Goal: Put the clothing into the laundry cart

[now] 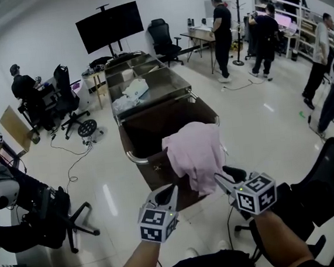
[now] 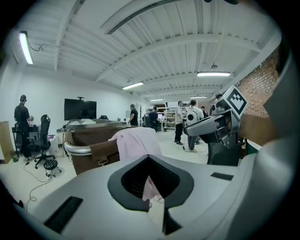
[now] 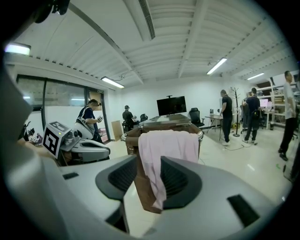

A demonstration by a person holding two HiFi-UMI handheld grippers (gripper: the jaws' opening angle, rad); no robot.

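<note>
Far left, a seated person in dark clothes (image 1: pixel 24 88) on a black office chair, well apart from the work. Low and left of centre, the left gripper (image 1: pixel 171 189) below its marker cube: tips drawn together on a fold of the pale pink cloth garment (image 1: pixel 193 154), with a strip of pink showing in the narrow slit between the pads. At centre, the brown fabric laundry cart (image 1: pixel 135 157) with a metal tube rim, standing on the glossy white floor (image 1: pixel 260 121). Garment draped over the near right corner of that rim, its tail hanging down the outer wall. Beyond the cart, a grey metal compartmented table (image 1: pixel 150 84) and a black screen on a stand (image 1: pixel 109 26). Right of centre, the right gripper (image 1: pixel 221 179): jaws well apart, hanging tail of the garment between them, brown wall visible beside the cloth, pads not pressed on it. Far right, several standing people (image 1: pixel 222 28) by desks.
</note>
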